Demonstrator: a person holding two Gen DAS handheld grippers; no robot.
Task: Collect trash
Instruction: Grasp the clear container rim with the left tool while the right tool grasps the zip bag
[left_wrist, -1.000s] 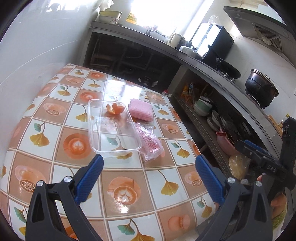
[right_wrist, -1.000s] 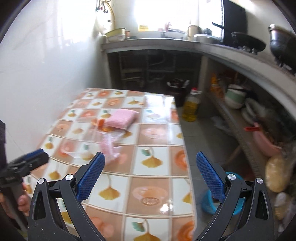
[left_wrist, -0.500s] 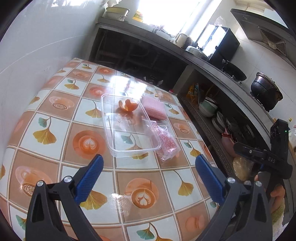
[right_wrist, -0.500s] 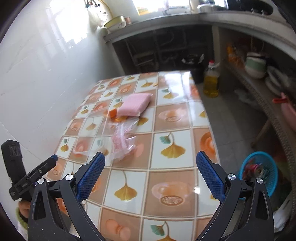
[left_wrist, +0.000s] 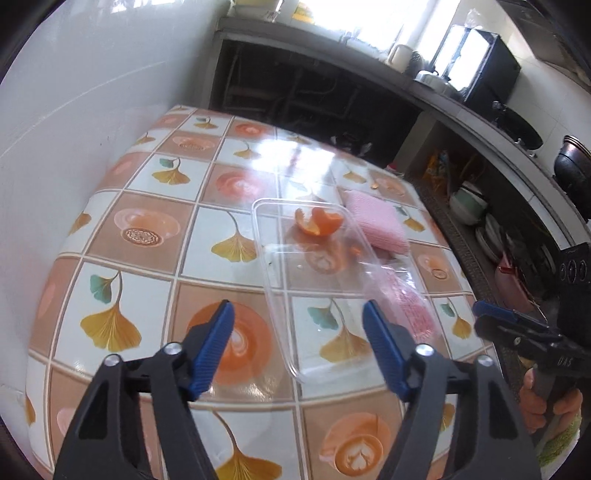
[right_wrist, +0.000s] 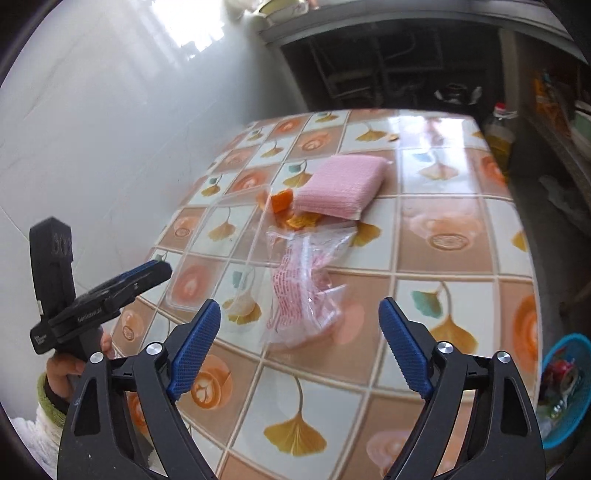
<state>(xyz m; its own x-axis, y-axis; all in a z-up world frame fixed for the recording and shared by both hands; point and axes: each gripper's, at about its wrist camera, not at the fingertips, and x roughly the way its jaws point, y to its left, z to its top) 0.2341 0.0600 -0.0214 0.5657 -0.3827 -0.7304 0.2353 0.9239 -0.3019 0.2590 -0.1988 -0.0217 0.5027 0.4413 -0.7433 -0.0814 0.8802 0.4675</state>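
Note:
A clear plastic tray (left_wrist: 314, 295) lies on the tiled table (left_wrist: 147, 258), with orange peel (left_wrist: 319, 223) at its far end. A crumpled clear bag with pink print (right_wrist: 306, 288) lies beside it, and a pink sponge (right_wrist: 341, 186) behind. My left gripper (left_wrist: 298, 347) is open, its fingers either side of the tray's near end, just above it. My right gripper (right_wrist: 299, 347) is open and empty, hovering just before the bag. The tray also shows in the right wrist view (right_wrist: 218, 258), and the bag in the left wrist view (left_wrist: 406, 299).
A white wall (left_wrist: 74, 110) borders the table's left side. A blue basket (right_wrist: 561, 387) with trash stands on the floor at the right. Kitchen counters and shelves with bowls (left_wrist: 469, 206) run along the far and right sides. An oil bottle (right_wrist: 498, 136) stands beyond the table.
Both grippers moved forward and down toward the table. The left now straddles the tray's near end; the right has come close to the bag.

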